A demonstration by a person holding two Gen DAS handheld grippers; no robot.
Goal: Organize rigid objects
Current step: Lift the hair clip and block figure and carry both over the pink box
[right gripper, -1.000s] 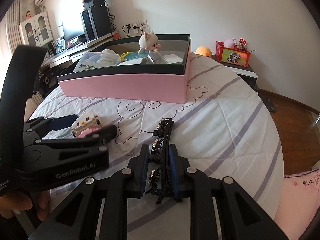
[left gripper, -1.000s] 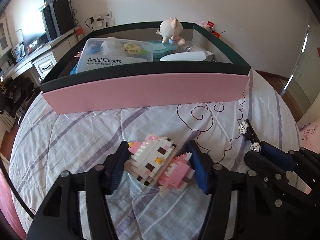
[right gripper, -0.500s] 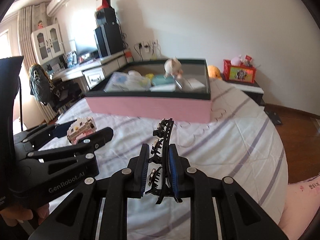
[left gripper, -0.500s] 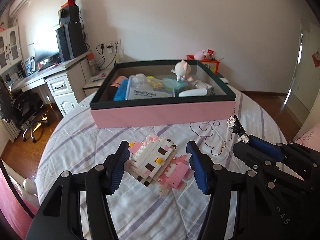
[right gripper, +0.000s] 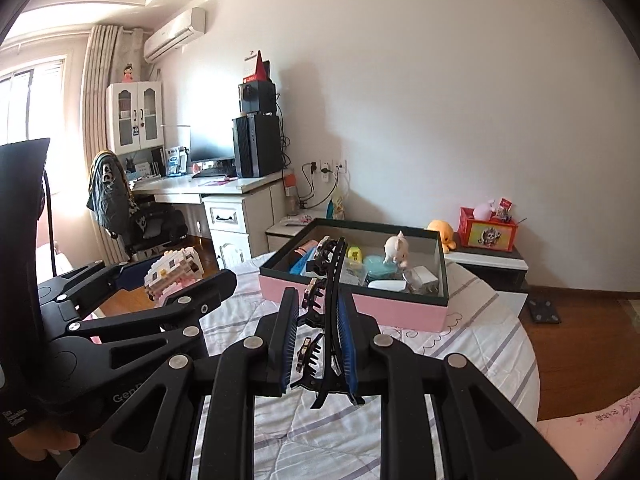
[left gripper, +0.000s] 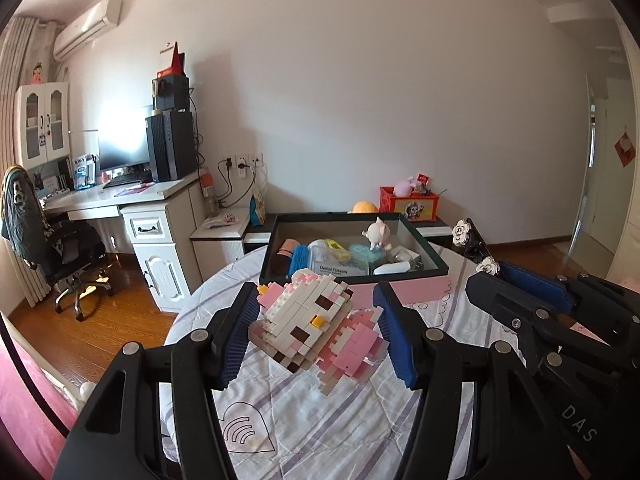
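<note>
Pink box point(left gripper: 416, 290) now lies farther off, both tongs raised: left tongs point(left gripper: 316, 332) clamp the brick cat point(left gripper: 316, 320), right tongs point(right gripper: 316, 344) the hair clip point(right gripper: 330, 300). Box label: "Dental Flossers" point(left gripper: 334, 269).

A home bedroom: a bed point(left gripper: 320, 420) with a striped quilt, a desk point(right gripper: 208, 188) with a monitor point(right gripper: 212, 146), an air conditioner point(right gripper: 176, 34), curtains point(right gripper: 100, 80), wood floor point(right gripper: 580, 340).

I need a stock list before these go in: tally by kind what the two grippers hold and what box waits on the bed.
Brick-built cat figures: 1, the block figure in the left gripper
Hair clips: 1, the black hair clip in the right gripper
Storage boxes: 1, the pink box on the bed
Total: 3
</note>
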